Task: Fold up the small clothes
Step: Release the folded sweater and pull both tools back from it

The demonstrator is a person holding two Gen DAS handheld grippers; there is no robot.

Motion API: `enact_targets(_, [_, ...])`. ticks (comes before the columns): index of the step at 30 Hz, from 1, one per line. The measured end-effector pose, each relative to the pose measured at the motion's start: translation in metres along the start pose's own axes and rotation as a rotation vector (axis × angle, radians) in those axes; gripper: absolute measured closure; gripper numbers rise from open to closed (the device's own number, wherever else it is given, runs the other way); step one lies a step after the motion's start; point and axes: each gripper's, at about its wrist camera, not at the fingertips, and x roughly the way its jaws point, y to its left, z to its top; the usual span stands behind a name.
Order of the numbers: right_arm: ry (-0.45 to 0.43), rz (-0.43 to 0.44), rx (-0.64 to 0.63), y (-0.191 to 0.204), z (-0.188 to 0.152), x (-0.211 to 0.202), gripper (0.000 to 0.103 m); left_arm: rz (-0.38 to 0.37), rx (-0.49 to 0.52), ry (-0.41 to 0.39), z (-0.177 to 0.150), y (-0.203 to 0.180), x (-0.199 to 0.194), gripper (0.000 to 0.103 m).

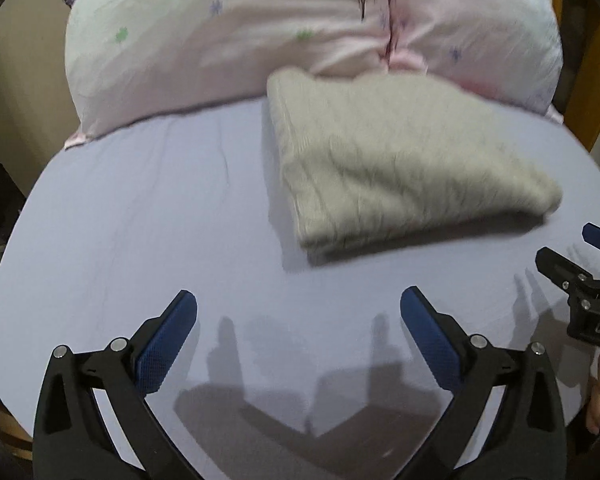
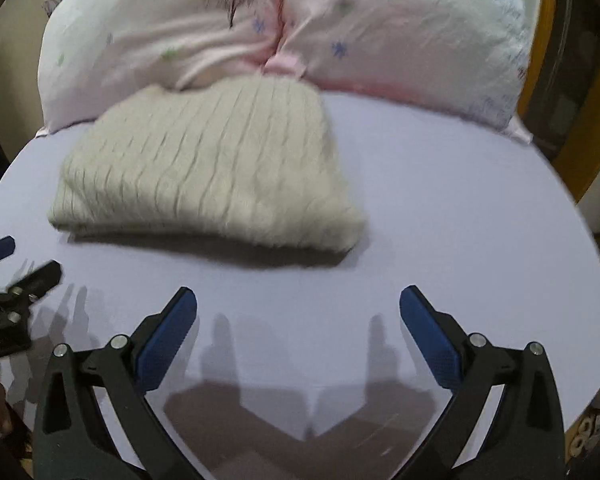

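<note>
1. Left wrist view first: the cream knit sweater [image 1: 404, 160] is already a tidy, thick rectangle lying flat on the lavender bedsheet [image 1: 140, 208], its far edge tucked right up against the pink floral pillow [image 1: 260, 32]. Looks folded to me, more than one layer thick by the stacked near edge.

2. The left gripper [image 1: 298, 312] sits on the near side of the sweater, well apart from it, jaws spread wide and nothing between the blue pads. It hovers over bare sheet, casting its shadow there.

3. Right wrist view tells the same story: the right gripper [image 2: 298, 312] is also wide and empty, near side of the sweater, not touching it. Each gripper pokes into the edge of the other's view, so they're side by side.

4. Progress guess: this garment seems basically done. The right end of the sweater bulges a bit rounder than the left, so maybe a small tidy-up, but that's optional.

5. What's left: I can't see any other clothes near the sweater, so I can't tell whether more pieces are waiting. Both views are a bit blurry too.
</note>
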Motion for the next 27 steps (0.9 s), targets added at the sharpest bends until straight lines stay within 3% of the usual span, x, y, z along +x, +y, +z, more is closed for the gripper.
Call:
enact_targets(3, [0.052,-0.017,-0.005,0.008,0.001,0.017,0.002,-0.004,-0.003,0.03,-0.004,0.0,0.011,0.001])
enact_targets(10, [0.051,-0.005,-0.019,0.017,-0.004,0.011,0.002,-0.044,-0.032,0.023,-0.006,0.006,0.014,0.001])
enact_targets(27, [0.053,0.027,-0.028,0.02,-0.006,0.01,0.002,-0.042,-0.027,0.017,-0.006,0.002,0.012,0.001])
